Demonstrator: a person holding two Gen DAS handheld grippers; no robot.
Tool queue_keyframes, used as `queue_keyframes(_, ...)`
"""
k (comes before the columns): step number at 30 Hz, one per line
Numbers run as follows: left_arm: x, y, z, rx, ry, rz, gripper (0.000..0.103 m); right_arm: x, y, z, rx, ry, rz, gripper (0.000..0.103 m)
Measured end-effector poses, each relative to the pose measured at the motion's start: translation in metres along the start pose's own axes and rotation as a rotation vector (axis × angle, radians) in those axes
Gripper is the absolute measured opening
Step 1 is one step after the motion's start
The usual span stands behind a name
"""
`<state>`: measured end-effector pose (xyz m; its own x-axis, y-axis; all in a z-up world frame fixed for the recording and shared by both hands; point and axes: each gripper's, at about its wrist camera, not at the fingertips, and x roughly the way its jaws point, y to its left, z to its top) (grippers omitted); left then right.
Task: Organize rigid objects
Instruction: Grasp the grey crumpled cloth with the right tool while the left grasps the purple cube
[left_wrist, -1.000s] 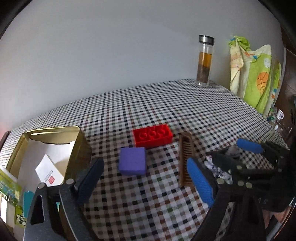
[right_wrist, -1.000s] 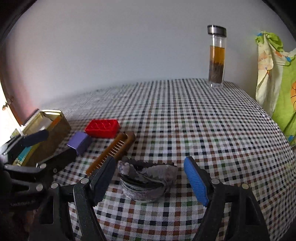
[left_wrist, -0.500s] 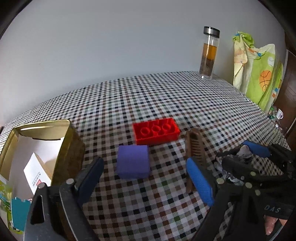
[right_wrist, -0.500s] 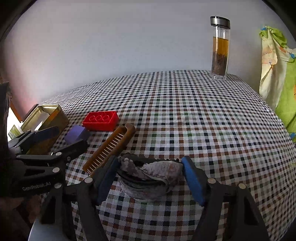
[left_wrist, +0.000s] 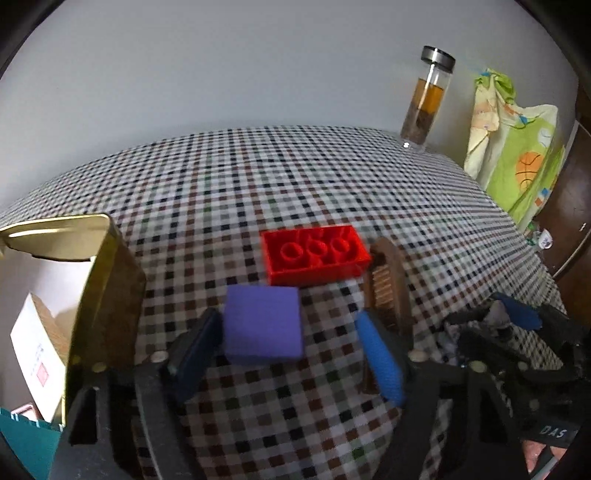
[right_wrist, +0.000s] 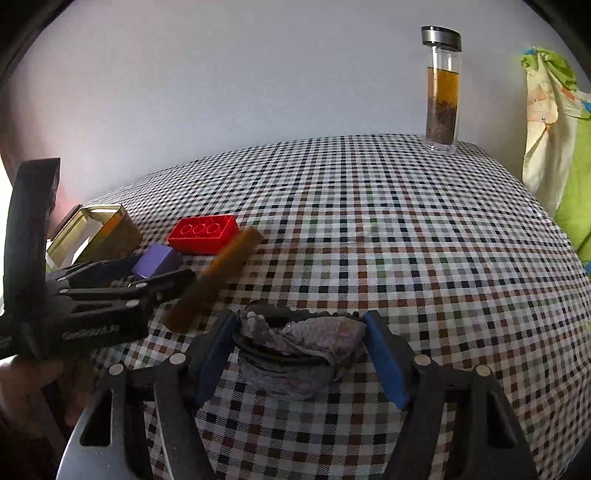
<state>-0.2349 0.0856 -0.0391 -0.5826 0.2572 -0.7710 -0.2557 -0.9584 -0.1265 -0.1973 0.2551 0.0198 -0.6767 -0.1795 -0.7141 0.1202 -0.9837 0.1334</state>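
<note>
A purple block (left_wrist: 262, 325) lies on the checked tablecloth (left_wrist: 258, 184), between the fingers of my left gripper (left_wrist: 288, 321). Its jaws are closing: the left pad is at the block's side, while a gap remains on the right. Just behind the block lies a red studded brick (left_wrist: 314, 254), with a brown comb (left_wrist: 388, 280) to its right. My right gripper (right_wrist: 300, 325) has both blue pads pressed against a grey lumpy dish (right_wrist: 295, 354) with a dark rim. The right wrist view also shows the left gripper (right_wrist: 164, 267) around the purple block (right_wrist: 157, 260).
An open gold tin (left_wrist: 110, 280) with a white card inside stands at the left, close to the left finger. A glass bottle (right_wrist: 441, 99) of amber liquid stands at the far right corner. A green and yellow printed cloth (left_wrist: 517, 158) hangs beyond the right table edge.
My left gripper came forward and down over the purple block and its jaws narrowed around it. My right gripper's fingers drew in onto the grey dish and stayed there.
</note>
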Motion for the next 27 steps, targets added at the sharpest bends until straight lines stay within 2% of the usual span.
queue_keyframes(1,0.001,0.0,0.001,-0.003,-0.001,0.005,0.063,0.0,-0.001,0.0,0.005,0.0,0.006,0.072)
queue_keyframes(3,0.001,0.002,0.001,-0.003,-0.005,0.018,0.05,0.0,-0.001,0.0,0.009,0.001,0.01,0.072)
queue_keyframes(6,0.0,0.005,0.0,-0.004,-0.008,0.024,0.04,0.002,0.003,0.0,-0.012,0.002,-0.011,0.072)
queue_keyframes(23,0.001,-0.002,0.0,0.051,-0.005,0.034,0.039,0.0,0.008,0.0,-0.029,-0.015,-0.023,0.07)
queue_keyframes(27,-0.006,0.0,-0.002,0.045,-0.041,0.049,0.039,-0.004,0.01,-0.001,-0.033,-0.036,-0.024,0.07)
